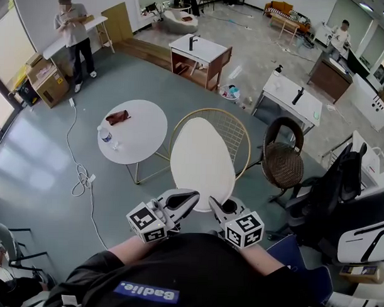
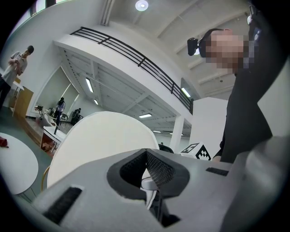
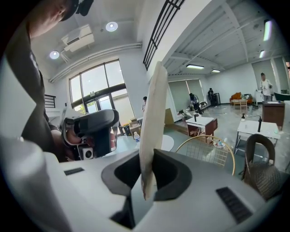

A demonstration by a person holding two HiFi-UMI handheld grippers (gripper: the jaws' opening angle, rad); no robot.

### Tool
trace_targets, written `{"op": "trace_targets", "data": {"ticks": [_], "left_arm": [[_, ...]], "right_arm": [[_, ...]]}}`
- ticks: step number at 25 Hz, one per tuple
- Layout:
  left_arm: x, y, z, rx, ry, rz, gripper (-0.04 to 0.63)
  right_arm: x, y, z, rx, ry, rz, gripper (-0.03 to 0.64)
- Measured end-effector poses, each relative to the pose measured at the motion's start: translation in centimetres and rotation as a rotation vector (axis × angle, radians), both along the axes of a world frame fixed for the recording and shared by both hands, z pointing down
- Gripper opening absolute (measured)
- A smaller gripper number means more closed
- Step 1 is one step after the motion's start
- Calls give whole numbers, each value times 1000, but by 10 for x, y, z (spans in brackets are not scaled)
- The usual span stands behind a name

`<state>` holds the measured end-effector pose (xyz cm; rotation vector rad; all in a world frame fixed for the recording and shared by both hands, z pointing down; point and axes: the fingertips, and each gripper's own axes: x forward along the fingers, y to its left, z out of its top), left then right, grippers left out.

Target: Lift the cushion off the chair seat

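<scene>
Right gripper view: the right gripper (image 3: 146,174) and left gripper (image 2: 147,170) each pinch only the thin rim of the cushion (image 3: 152,113) — a shallow bite that could slip and drop it onto the chair (image 1: 234,128).

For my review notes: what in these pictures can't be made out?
Chair seat: head view, the cushion covers it; only part of the gold wire chair shows.
Hands: head view, marker cubes and the dark shirt cover them behind the left tool and right tool.
Bottle label on the round table: head view, too small.
Cushion's faces: right gripper view shows it edge-on.
</scene>
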<state>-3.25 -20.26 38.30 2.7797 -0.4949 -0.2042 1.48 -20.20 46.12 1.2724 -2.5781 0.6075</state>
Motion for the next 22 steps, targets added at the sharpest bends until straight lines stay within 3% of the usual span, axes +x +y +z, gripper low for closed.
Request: {"op": "trace_targets", "data": {"ticks": [22], "left_arm": [[6,5,8,-4,2,-1,14]], "right_arm": [[-3,4,8,-11,12,-36,66]]}}
